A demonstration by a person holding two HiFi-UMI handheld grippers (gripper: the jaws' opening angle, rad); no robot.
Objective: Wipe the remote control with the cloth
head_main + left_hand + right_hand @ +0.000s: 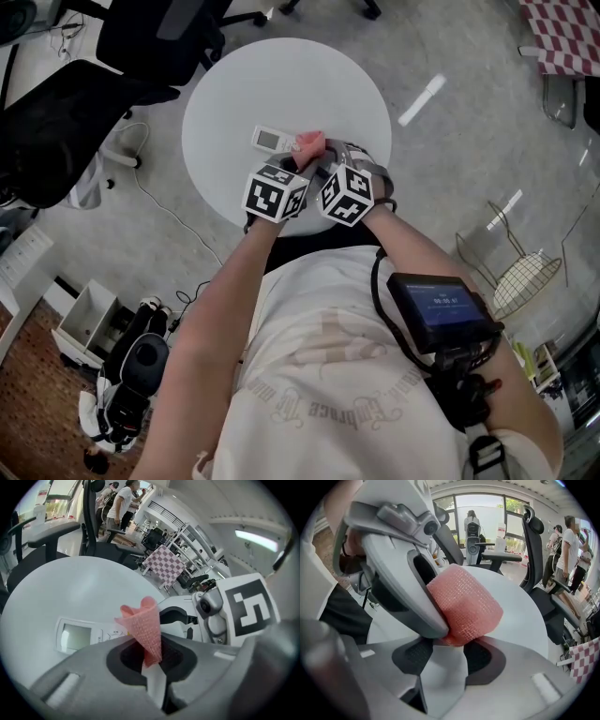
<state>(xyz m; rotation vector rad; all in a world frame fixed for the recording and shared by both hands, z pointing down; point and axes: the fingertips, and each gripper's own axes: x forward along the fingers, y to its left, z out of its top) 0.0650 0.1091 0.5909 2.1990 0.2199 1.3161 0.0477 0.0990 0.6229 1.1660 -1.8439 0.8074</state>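
Observation:
A white remote control (pixel 272 139) (pixel 84 634) with a small screen lies flat on the round white table (pixel 244 84). A pink cloth (pixel 309 143) (pixel 145 625) is bunched just right of it. My left gripper (pixel 302 161) (pixel 152 660) is shut on the cloth's lower end, and the cloth stands up as a cone above the jaws. My right gripper (pixel 325 159) (pixel 447 656) is pressed close beside the left gripper (pixel 408 564). Its jaws stand wide apart, and the cloth (pixel 464 606) bulges just ahead of them without being squeezed.
Black office chairs (pixel 66 112) stand behind and left of the table, with a cable (pixel 164 211) on the floor. A wire basket (pixel 520 272) stands at the right and a checked cloth (pixel 562 33) at the top right. People stand far off.

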